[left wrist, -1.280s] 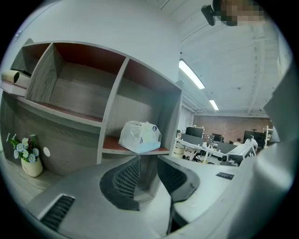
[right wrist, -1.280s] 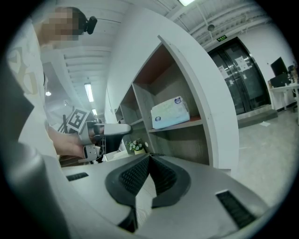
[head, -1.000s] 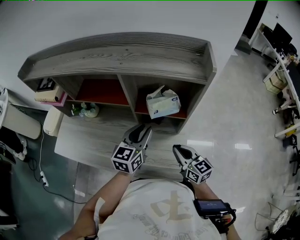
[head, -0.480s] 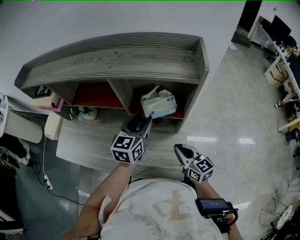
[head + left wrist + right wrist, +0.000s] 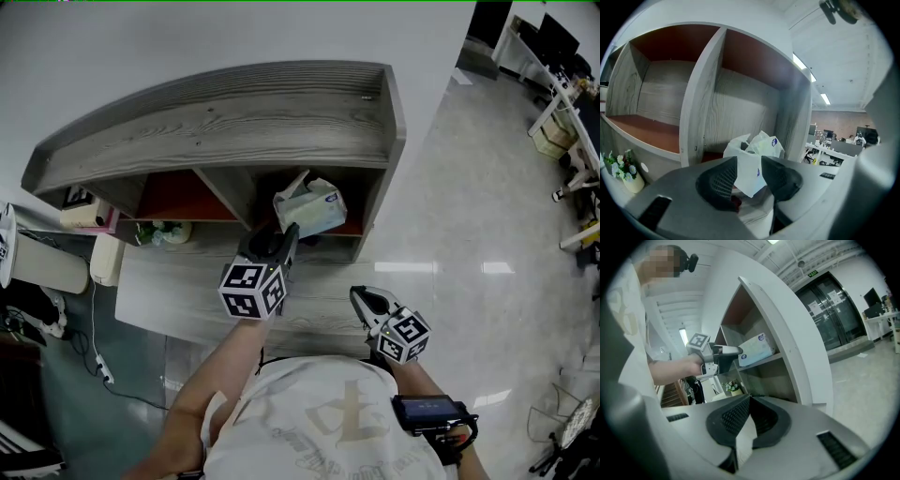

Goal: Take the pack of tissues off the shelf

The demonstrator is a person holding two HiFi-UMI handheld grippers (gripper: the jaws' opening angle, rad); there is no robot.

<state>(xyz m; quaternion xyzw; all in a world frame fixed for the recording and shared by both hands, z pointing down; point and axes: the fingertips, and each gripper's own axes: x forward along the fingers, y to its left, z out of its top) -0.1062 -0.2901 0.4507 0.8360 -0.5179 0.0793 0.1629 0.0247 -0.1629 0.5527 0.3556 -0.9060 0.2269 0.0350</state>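
Note:
The pack of tissues point(image 5: 309, 208), white plastic with a blue mark, lies in the right compartment of the grey wooden shelf point(image 5: 234, 112). My left gripper point(image 5: 284, 236) reaches up to its near end. In the left gripper view the pack point(image 5: 759, 147) shows in the gap of the left gripper point(image 5: 749, 165); its jaws are opening and the pads do not press on it. The right gripper view shows the pack point(image 5: 757, 350) on the shelf board, the left gripper's tip right at it. My right gripper point(image 5: 360, 296) hangs lower right over the desktop, its jaws point(image 5: 747, 401) shut on nothing.
A small flower pot point(image 5: 167, 230) stands on the grey desktop point(image 5: 187, 281) under the left compartment. A pink and white box point(image 5: 84, 214) sits at the shelf's left end. Glossy floor and office desks point(image 5: 562, 112) lie to the right.
My left gripper has moved forward to the tissue pack in the right compartment. The right gripper has stayed about where it was.

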